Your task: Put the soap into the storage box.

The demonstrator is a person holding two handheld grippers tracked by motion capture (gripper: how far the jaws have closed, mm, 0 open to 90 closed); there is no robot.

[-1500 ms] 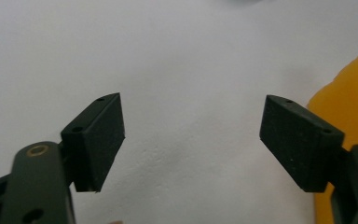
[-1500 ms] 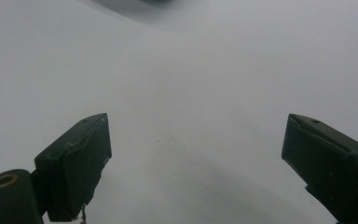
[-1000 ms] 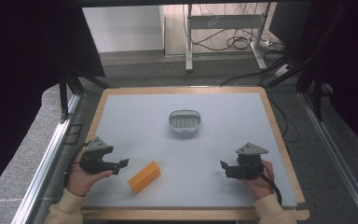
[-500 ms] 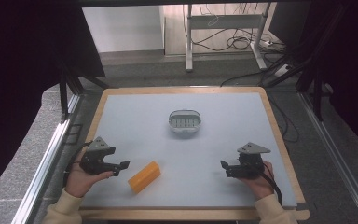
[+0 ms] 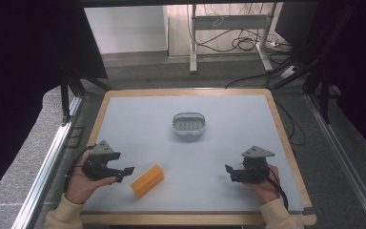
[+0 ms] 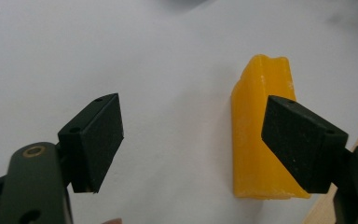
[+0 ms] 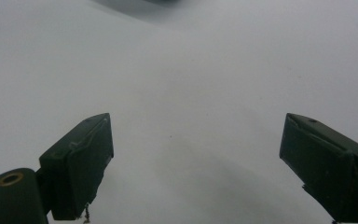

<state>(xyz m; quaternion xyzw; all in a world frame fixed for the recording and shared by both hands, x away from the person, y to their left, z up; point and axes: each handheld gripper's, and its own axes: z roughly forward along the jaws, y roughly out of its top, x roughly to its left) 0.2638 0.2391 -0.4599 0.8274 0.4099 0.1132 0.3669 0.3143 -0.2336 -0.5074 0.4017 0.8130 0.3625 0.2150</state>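
My left gripper [image 5: 125, 171]: jaws apart, empty, aimed at the block.
Orange block [image 5: 147, 181]: just beside those jaws, toward the right one, near the table's [image 5: 228, 143] front edge, long axis slanting from that edge.
My right gripper [image 5: 229, 171]: jaws apart, empty, well apart from the block.
Nearer hand: I judged the left.

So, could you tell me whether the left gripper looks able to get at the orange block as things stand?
Probably yes: the left gripper is open, the orange block lies just beside it, and bare table lies between them.
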